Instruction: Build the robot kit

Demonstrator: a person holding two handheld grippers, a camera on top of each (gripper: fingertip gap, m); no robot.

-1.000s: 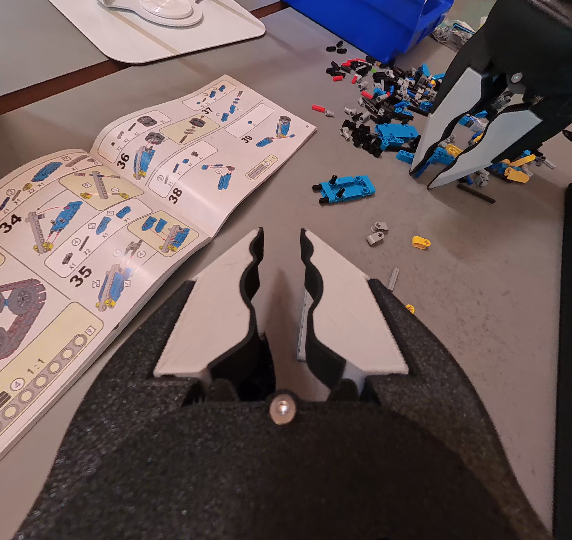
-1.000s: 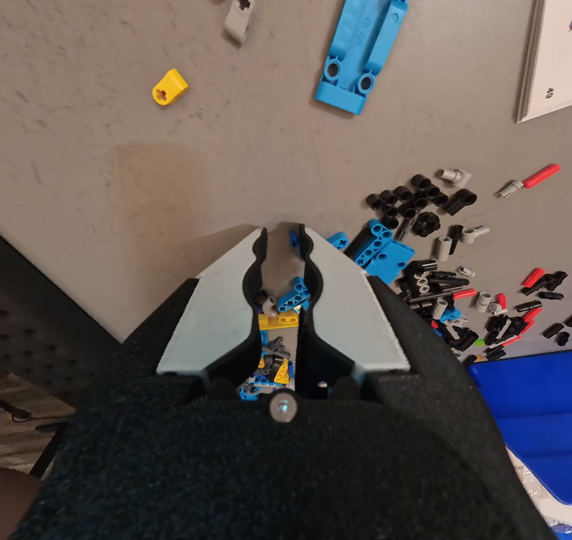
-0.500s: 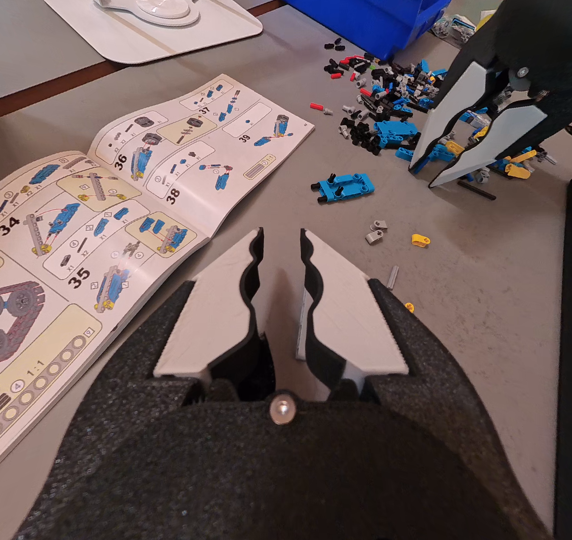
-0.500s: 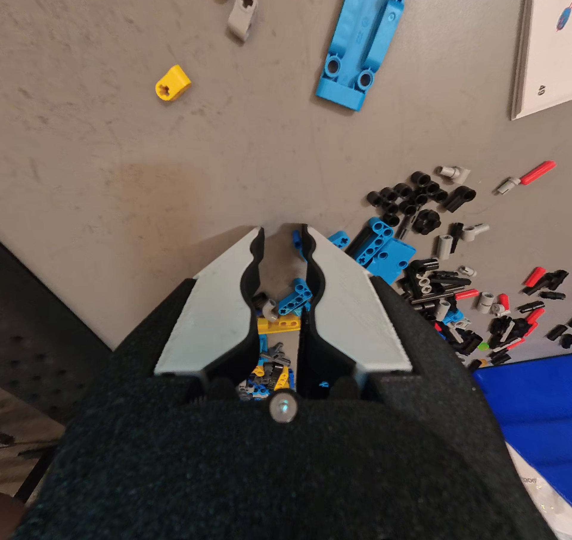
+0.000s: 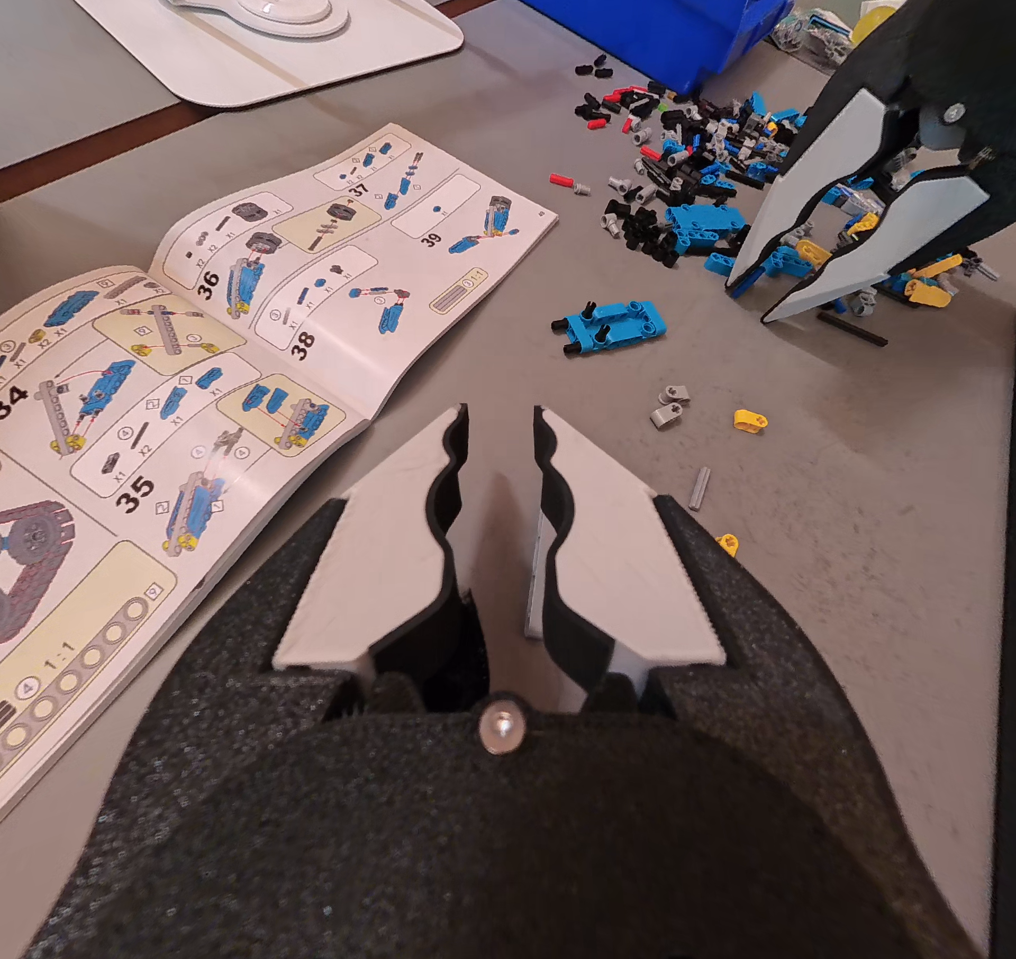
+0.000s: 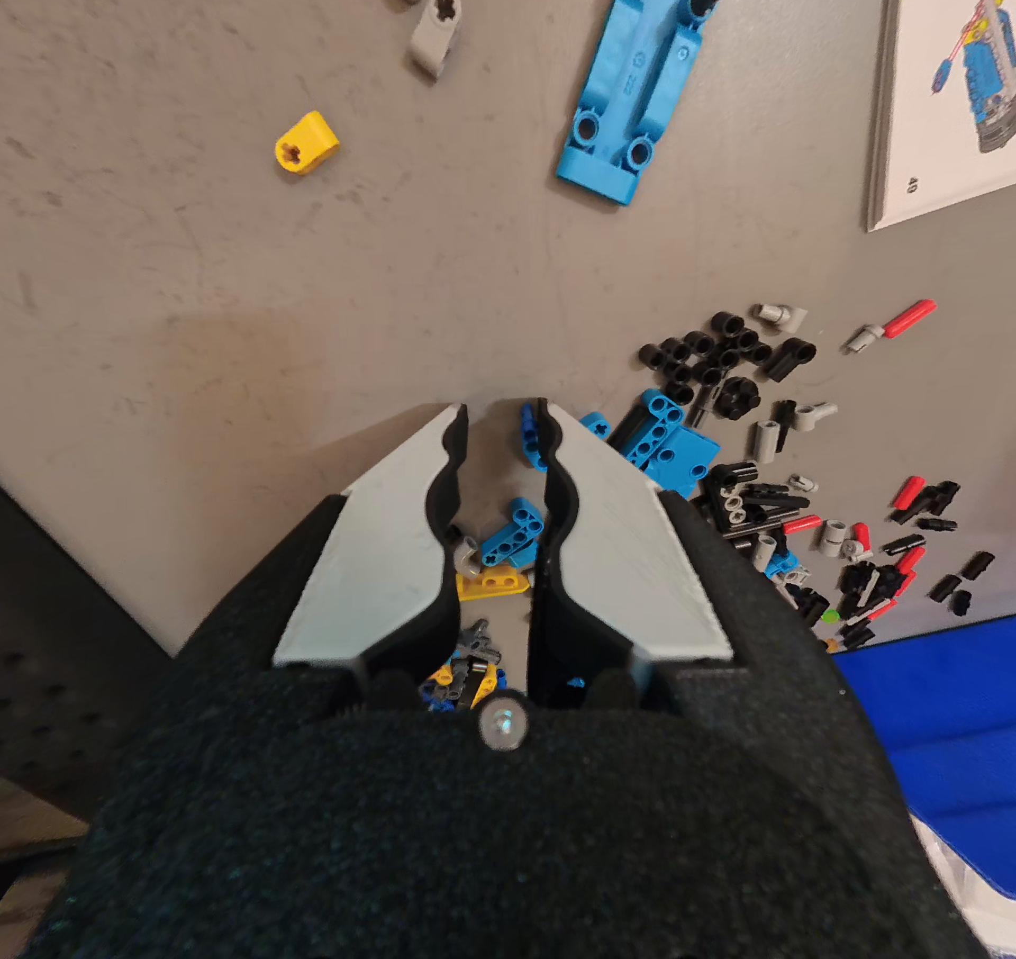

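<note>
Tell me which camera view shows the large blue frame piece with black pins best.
The left wrist view: the blue frame piece lies whole on the table, all its black pins visible. The right wrist view shows it closer, but the picture's top edge cuts off its pinned end.

A hobby or lab workbench here: a grey table (image 5: 824, 630) scattered with a pile of small plastic building pieces (image 5: 709, 174) toward its far right edge, an open instruction booklet (image 5: 231, 361) along the left edge, a blue storage bin (image 5: 621, 3) at the far edge, a white stand (image 5: 264, 31) behind.
</note>
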